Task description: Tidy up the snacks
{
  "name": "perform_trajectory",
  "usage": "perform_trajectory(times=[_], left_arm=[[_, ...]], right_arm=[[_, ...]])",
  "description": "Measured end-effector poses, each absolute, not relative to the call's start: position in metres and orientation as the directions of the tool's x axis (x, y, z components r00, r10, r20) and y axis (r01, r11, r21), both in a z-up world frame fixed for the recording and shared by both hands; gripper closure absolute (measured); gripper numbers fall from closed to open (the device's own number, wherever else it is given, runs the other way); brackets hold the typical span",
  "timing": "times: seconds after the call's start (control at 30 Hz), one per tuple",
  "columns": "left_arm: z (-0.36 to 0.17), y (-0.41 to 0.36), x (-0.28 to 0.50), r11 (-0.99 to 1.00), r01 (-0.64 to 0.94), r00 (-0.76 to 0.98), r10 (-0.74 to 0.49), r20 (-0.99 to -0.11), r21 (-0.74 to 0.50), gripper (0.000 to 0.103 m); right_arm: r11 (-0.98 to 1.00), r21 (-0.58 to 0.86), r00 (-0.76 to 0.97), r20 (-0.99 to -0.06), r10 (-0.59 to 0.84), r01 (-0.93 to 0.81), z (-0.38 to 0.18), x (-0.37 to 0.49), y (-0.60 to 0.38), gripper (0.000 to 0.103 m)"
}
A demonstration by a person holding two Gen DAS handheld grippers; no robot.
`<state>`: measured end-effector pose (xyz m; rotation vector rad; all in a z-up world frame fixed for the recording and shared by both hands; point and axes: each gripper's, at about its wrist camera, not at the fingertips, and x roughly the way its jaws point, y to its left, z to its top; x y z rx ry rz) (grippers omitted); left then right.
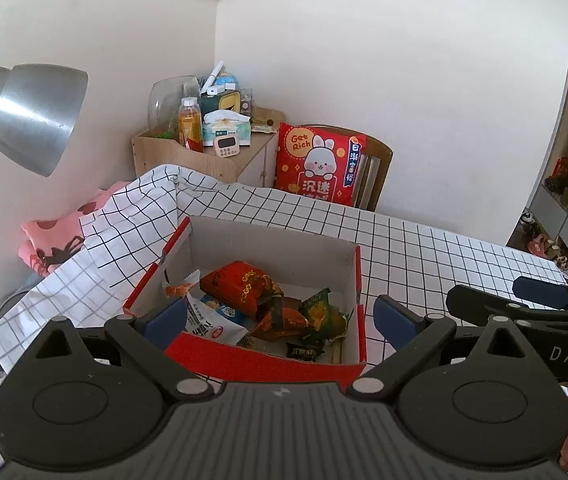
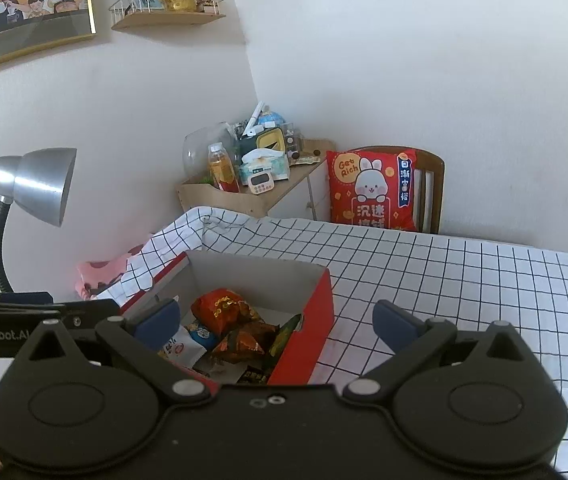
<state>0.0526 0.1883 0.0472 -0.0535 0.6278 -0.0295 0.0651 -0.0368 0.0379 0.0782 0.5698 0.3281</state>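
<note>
Nearest the cameras, the left gripper (image 1: 279,320) and the right gripper (image 2: 275,324) are both hanging with their blue-padded fingers spread wide apart and holding nothing, each hovering over the near edge of the red box (image 1: 267,364), which is sitting on the checked tablecloth (image 1: 424,256). The snacks are lying loose inside that box: going by the left wrist view, I am counting roughly six packets, namely one large red packet (image 1: 239,284), one white packet (image 1: 211,326), one small orange-and-white packet (image 1: 179,286), one brown-orange packet (image 1: 284,318), one green packet (image 1: 318,308) and one small dark packet (image 1: 304,352), though they are overlapping and more may be hiding underneath. No snacks are showing on the cloth outside the box, so the sorting is probably nearing its end or waiting on a rearrangement. To do this step well, it seems wise to be lowering one gripper at a time, taking the topmost packet by a crimped edge rather than squeezing its middle, and keeping the other gripper clear of the cardboard wall. Farther back, one desk lamp (image 2: 39,184) is leaning in from the left, one wooden cabinet (image 2: 243,196) is carrying clutter, and one red cushion (image 2: 372,190) is resting on one chair (image 2: 434,184).
</note>
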Motion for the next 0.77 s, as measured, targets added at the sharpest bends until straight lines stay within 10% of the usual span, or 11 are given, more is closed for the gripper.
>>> perform_trajectory(times=[0.77], left_arm=[[0.0413,0.185,0.0542,0.998,0.003,0.782,-0.043,-0.622,-0.065,0.003]], right_arm=[[0.951,0.182,0.781,-0.543,0.308,-0.249,0.032,0.0664,-0.0376,0.0]])
